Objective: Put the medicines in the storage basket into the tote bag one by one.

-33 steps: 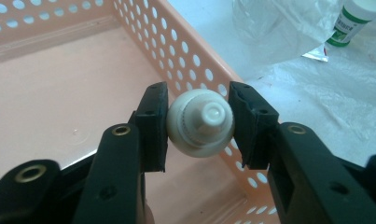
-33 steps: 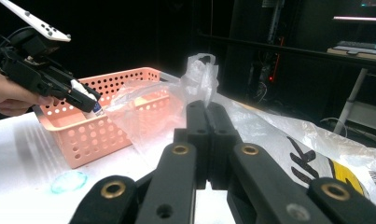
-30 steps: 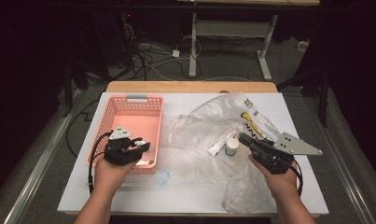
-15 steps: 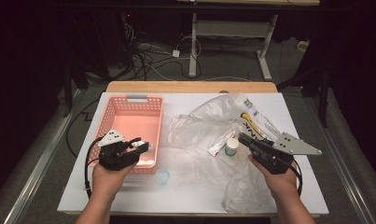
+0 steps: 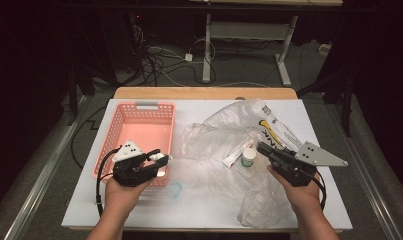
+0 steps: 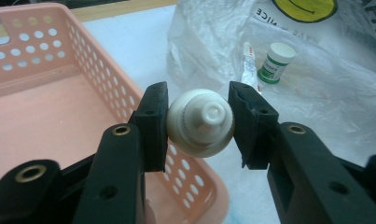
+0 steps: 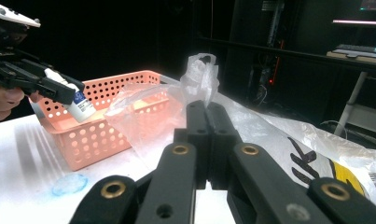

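My left gripper (image 5: 159, 159) is shut on a small white bottle (image 5: 162, 158) with a blue label. It holds the bottle above the near right corner of the pink basket (image 5: 147, 105). In the left gripper view the bottle's cap end (image 6: 200, 122) faces the camera, and both pads press its sides. The right gripper view shows the bottle (image 7: 80, 106) tilted over the basket's rim (image 7: 97, 135). My right gripper (image 5: 262, 148) hovers over the crumpled plastic bag (image 5: 214, 137) on the right. Its jaws (image 7: 207, 110) are shut with nothing between them.
A small white jar with a green label (image 5: 248, 157) and a thin tube (image 5: 235, 155) lie on the plastic in front of my right gripper. A printed bag (image 5: 276, 127) lies at the back right. A pale blue ring (image 5: 175, 190) lies near the front edge.
My left gripper has shifted slightly with the bottle above the basket's near right corner, still gripping it. The right gripper has kept still.
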Motion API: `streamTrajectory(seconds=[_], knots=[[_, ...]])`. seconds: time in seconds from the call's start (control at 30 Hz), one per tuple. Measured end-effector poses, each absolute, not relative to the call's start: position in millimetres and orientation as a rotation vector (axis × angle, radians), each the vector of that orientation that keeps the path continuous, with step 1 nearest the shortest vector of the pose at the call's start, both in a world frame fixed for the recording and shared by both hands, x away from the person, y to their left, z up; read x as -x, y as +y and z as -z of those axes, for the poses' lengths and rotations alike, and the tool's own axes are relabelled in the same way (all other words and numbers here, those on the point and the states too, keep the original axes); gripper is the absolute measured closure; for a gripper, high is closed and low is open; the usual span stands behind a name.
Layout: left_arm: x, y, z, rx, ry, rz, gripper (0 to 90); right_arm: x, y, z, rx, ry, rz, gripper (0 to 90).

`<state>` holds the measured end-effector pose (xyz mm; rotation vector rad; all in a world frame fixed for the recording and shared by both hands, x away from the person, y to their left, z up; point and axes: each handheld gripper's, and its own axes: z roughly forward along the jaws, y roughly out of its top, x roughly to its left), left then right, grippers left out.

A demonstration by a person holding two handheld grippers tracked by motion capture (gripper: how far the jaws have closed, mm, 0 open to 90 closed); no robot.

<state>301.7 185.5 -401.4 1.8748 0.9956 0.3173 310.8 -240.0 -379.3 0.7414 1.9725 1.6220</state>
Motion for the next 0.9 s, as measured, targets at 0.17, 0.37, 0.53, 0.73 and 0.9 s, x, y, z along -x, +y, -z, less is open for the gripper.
streamTrajectory(seconds=[0.17, 0.37, 0.53, 0.73, 0.9], knots=[[-299.3, 174.8, 403.8, -1.898, 0.966, -0.293, 58.1, -310.7, -239.5, 379.4, -0.739, 1.974, -1.621, 90.0], [-297.0, 161.1, 406.7, -1.923, 0.935, -0.295, 58.1, -310.7, -239.4, 379.5, -0.74, 1.974, -1.621, 90.0], [-295.3, 149.7, 409.6, -1.949, 0.913, -0.28, 58.1, -311.2, -238.9, 380.1, -0.731, 1.978, -1.616, 90.0], [-295.6, 130.4, 415.2, -1.98, 0.887, -0.267, 58.1, -310.4, -238.0, 380.0, -0.737, 1.979, -1.621, 90.0], [-299.6, 111.1, 418.4, -2.009, 0.853, -0.269, 58.1, -310.7, -238.3, 380.2, -0.735, 1.978, -1.62, 90.0]])
